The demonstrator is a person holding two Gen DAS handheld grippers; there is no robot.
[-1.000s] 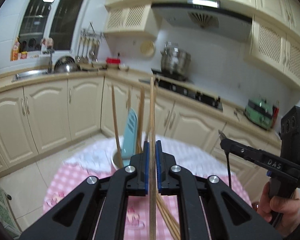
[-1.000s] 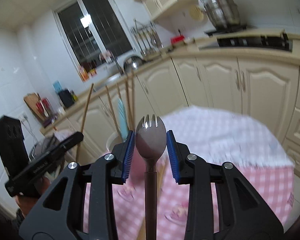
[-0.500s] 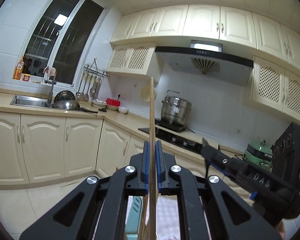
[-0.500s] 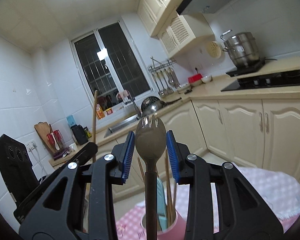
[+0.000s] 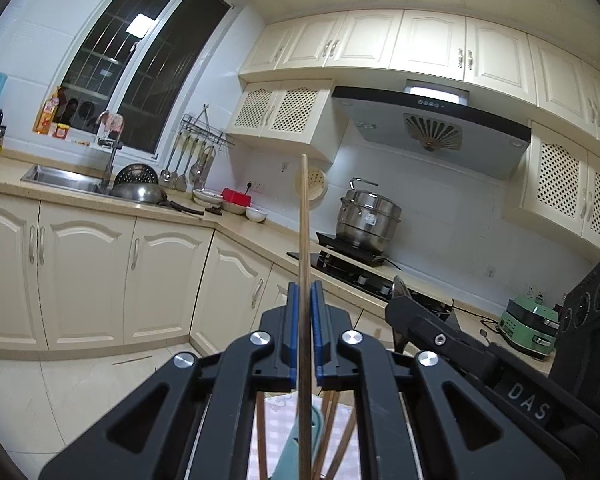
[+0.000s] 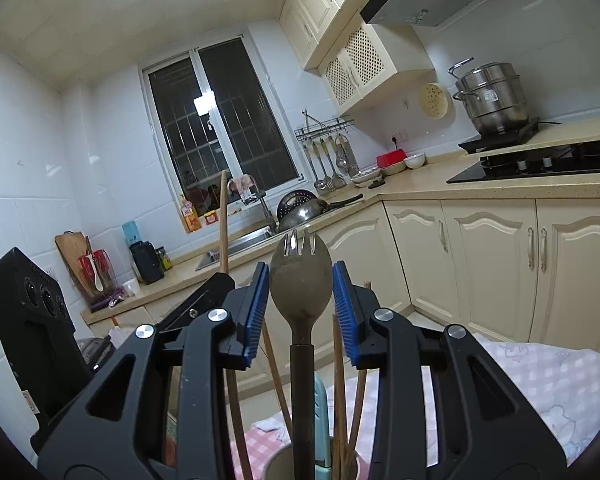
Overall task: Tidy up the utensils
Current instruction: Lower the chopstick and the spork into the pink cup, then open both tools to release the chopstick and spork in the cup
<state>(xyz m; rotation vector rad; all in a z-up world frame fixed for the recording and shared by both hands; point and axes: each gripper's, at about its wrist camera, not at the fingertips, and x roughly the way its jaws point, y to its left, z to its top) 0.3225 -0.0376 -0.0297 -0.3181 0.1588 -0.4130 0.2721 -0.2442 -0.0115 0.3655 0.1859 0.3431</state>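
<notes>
we hold two utensils up in the air, both not yet put away, so the task is somewhere in the middle as far as we can judge.

left claw: clenched on one chopstick. the stick stands upright between the blue pads and rises well above them. right claw: grasping a spork. its bowl sits between the blue pads, prongs up, and its dark handle goes down btw the two arms of the tool. the pads look to be at the edges of the bowl, but if they press on it we cannot tell exactly; the spork stands upright there w/o other support, so we judge it is held.

container: a cup is low in the right view, under the right claw, on a pink check cloth. only part of the rim shows. in it: several wooden chopsticks, leaning in diff. directions, and a light blue utensil which we cannot identify. so some utensils are already sorted into the cup.

what is left, in our opinion: bring the chopstick and the spork down into the cup, then release. if more utensils wait on the table, the pictures do not show.
</notes>
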